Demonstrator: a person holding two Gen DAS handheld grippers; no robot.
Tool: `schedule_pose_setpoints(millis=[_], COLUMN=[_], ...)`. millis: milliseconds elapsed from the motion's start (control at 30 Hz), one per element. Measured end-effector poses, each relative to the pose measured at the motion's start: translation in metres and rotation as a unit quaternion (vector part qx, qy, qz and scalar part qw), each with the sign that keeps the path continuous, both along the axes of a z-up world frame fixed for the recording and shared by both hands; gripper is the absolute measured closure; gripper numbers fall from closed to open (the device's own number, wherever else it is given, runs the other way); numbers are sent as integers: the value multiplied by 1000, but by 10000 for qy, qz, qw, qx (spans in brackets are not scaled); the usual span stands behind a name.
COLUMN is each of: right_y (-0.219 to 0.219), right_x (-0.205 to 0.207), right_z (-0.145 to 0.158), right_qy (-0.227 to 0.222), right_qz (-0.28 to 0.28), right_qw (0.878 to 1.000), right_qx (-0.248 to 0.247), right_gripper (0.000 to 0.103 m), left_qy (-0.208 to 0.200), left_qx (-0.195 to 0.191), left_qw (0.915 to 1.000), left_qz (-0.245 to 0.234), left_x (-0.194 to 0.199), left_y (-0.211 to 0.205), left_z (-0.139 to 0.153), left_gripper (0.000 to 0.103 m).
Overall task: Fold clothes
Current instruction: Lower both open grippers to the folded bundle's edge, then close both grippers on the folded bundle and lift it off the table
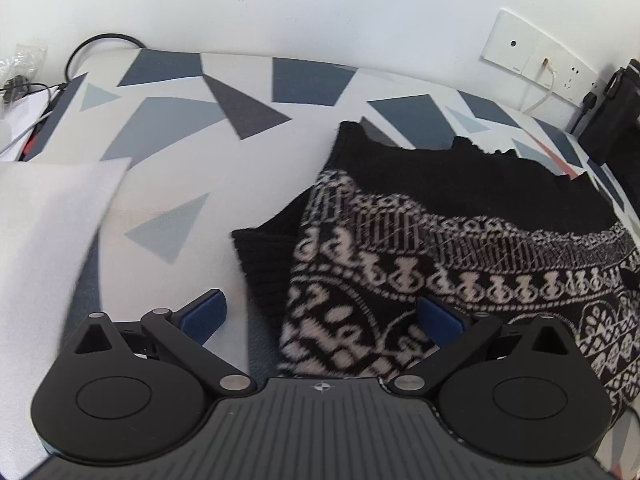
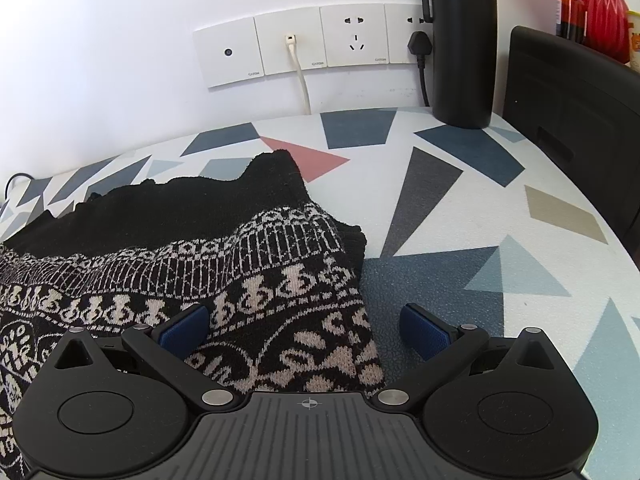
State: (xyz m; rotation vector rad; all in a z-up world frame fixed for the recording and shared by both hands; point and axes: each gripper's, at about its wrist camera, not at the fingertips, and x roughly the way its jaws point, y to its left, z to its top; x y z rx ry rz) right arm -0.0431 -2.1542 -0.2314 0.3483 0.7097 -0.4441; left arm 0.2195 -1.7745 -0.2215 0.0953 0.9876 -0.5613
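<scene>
Black-and-cream patterned knit sweater point(image 1: 460, 264) lies partly folded on desk point(image 1: 168, 152), sleeves tucked under at both sides. Left hand-held gripper point(image 1: 320, 316) spread wide over sweater's left near edge; right hand-held gripper point(image 2: 304, 330) likewise spread, straddling right near edge — neither pinching cloth. Step likely: taking hem corners for lengthwise fold. Next move calls for lowering, closing on both corners evenly. Left view alone shows white cloth point(image 1: 48, 232); right view alone shows black bottle point(image 2: 462, 44).
</scene>
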Motion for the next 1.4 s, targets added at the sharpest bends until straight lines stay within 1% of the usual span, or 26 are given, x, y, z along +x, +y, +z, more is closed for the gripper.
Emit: schedule_pose_setpoints(millis=[33, 100, 167, 233, 333, 533, 633, 733, 833, 933, 1000, 1100, 1133, 1167, 1233, 1267, 1300, 1333, 1367, 1400], right_y=[0, 0, -1, -1, 0, -1, -3, -1, 5, 6, -2, -17, -19, -17, -4, 4, 8, 10, 11, 13], right_x=[0, 0, 0, 0, 0, 2, 9, 20, 33, 40, 38, 31, 30, 31, 36, 39, 41, 42, 44, 46], right_z=[0, 0, 0, 0, -1, 0, 3, 6, 8, 11, 13, 14, 15, 15, 14, 13, 12, 13, 14, 14], right_qy=[-2, -6, -12, -18, -15, 72, 244, 423, 531, 651, 629, 415, 413, 465, 655, 753, 737, 628, 466, 352], right_qz=[0, 8, 23, 30, 26, -1, -57, 116, 404, 466, 561, 672, 745, 822, 885, 891, 872, 876, 963, 1067], right_qw=[10000, 10000, 10000, 10000, 10000, 10000, 9996, 9986, 9970, 9957, 9940, 9903, 9894, 9894, 9913, 9919, 9922, 9920, 9896, 9866], right_qx=[-2, -5, -6, -7, -5, 58, 151, 297, 386, 463, 703, 1140, 1175, 1102, 724, 510, 494, 664, 959, 1179], right_gripper=[1, 1, 1, 1, 1, 1, 0, 1, 0, 1, 1, 1, 1, 0, 0, 1, 0, 1, 1, 2], left_qy=[56, 254, 371, 213, 165, 120, 147, 189, 168, 186, 200, 135, 98, 61, -91, -163, -191, -146, -88, -48], left_qx=[-51, -324, -521, -259, -78, 75, 177, 258, 221, 168, 131, 26, -17, -60, -101, -20, 73, 106, 128, 133], left_qw=[10000, 9991, 9978, 9988, 9993, 9995, 9992, 9991, 9992, 9993, 9992, 9994, 9995, 9996, 9998, 9997, 9997, 9998, 9998, 9998], left_qz=[-31, -105, -200, -365, -333, -288, -320, -285, -272, -288, -332, -310, -287, -264, -164, -152, -131, -105, -79, -102], left_x=[-1, -3, -6, -12, -15, -15, -13, -11, -12, -11, -11, -13, -14, -16, -21, -23, -24, -23, -21, -21], left_y=[-4, -9, -14, -23, -30, -35, -38, -42, -41, -38, -37, -34, -33, -32, -32, -35, -38, -40, -42, -42], left_z=[0, 2, 2, 1, 1, 2, 2, 3, 2, 2, 3, 2, 1, 1, -1, -1, -1, 0, 1, 3], left_gripper=[1, 1, 1, 1, 1, 0, 0, 0, 0, 0, 0, 0, 0, 0, 0, 0, 0, 0, 0, 4])
